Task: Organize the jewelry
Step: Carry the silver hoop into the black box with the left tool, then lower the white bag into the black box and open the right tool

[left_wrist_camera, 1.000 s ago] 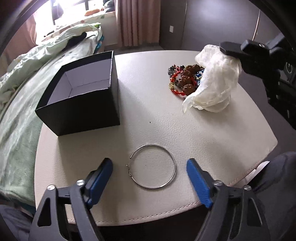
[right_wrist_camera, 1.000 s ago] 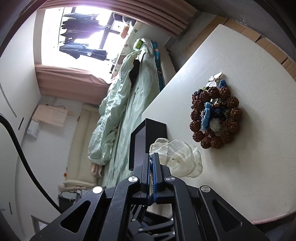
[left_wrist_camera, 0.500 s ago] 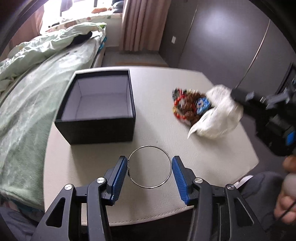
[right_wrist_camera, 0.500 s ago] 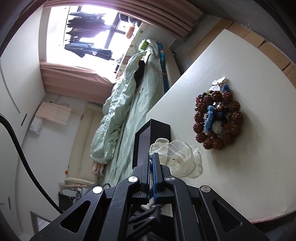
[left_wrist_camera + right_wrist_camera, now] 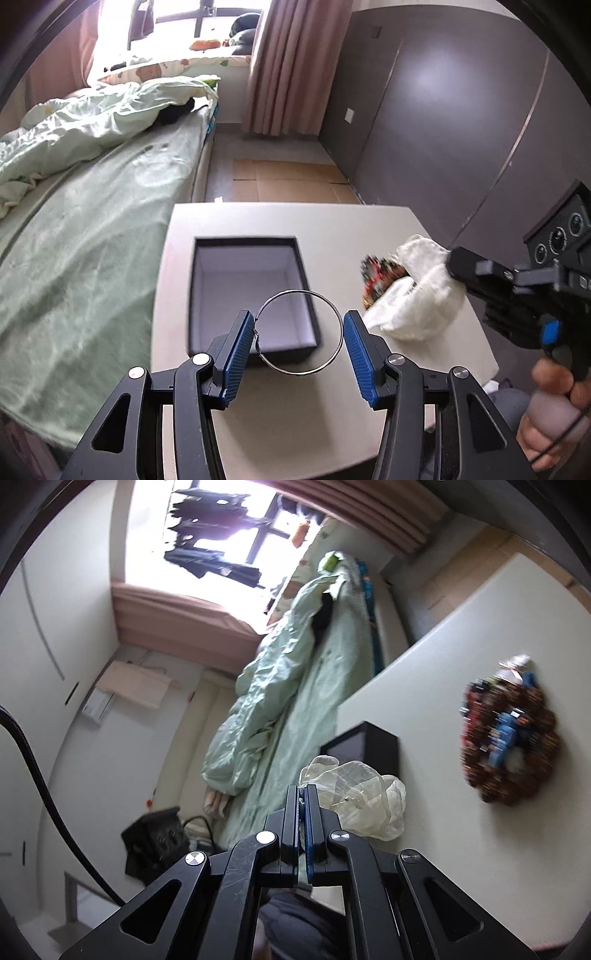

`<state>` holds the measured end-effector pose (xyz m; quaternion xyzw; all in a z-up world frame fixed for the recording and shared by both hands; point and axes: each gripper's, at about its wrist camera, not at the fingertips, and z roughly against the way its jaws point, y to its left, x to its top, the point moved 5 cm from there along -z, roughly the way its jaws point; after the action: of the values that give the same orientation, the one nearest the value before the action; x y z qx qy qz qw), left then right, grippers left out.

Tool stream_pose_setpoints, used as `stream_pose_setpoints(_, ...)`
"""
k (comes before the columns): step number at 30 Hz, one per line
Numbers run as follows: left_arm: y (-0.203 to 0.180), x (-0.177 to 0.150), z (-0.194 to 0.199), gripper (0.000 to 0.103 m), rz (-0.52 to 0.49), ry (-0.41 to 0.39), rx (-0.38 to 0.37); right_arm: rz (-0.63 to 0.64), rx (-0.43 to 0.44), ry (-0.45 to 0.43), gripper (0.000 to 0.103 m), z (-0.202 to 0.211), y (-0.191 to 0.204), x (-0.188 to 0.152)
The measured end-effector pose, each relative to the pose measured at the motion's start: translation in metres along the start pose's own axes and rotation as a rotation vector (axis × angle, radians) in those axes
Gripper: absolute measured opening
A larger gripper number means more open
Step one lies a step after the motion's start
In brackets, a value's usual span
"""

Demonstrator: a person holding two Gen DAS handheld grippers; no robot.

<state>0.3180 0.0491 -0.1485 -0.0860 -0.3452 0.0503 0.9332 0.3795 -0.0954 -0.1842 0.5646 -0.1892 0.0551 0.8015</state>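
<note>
Lifted off the surface [image 5: 369, 221] since a moment ago, the silver hoop [image 5: 300, 332] now hangs in the air clamped between the blue pads of the left tongs [image 5: 299, 339], one pad [image 5: 240, 343] pressing its clasp side and the other its opposite edge; before, it lay flat with the pads standing wide on either side.

Taking the black box [image 5: 251, 291] as the landmark: the green-sheeted bed [image 5: 92, 229] runs along its left side. The pale surface carries the box, which stands open with a light, bare inside. The hoop sits just nearer than the box, its far arc overlapping the box's near right corner as seen from the left wrist. To the right of the box, the right tongs [image 5: 303, 794] are clenched on a crumpled white pouch [image 5: 417, 295], gripped at its upper edge. Between pouch and box, touching the pouch, lies the blurred heap of beaded bracelets [image 5: 509, 734], brown, red and blue.
</note>
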Motion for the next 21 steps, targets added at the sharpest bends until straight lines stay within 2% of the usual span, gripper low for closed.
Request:
stream_pose_setpoints(4, 0.018, 0.022, -0.007, 0.053, -0.016, -0.011, 0.006, 0.038, 0.016, 0.027, 0.004, -0.021, 0.018, 0.01)
stream_pose_setpoints(6, 0.028, 0.029, -0.012, 0.057, -0.004, -0.004, 0.0, 0.059, 0.016, 0.032, 0.004, -0.029, 0.025, 0.015)
stream_pose_setpoints(8, 0.04, 0.033, -0.018, 0.073, 0.028, 0.002, -0.019, 0.066, 0.028, 0.041, 0.004, -0.04, 0.031, 0.021)
stream_pose_setpoints(10, 0.048, 0.033, -0.019, 0.081, 0.054, -0.015, -0.027, 0.061, 0.035, 0.051, 0.004, -0.051, 0.033, 0.026)
stream_pose_setpoints(13, 0.058, 0.03, -0.02, 0.081, 0.093, -0.024, -0.045, 0.051, 0.036, 0.066, 0.004, -0.065, 0.029, 0.029)
stream_pose_setpoints(21, 0.081, 0.026, -0.012, 0.081, 0.142, -0.036, -0.028, 0.02, 0.029, 0.113, 0.005, -0.092, 0.025, 0.031)
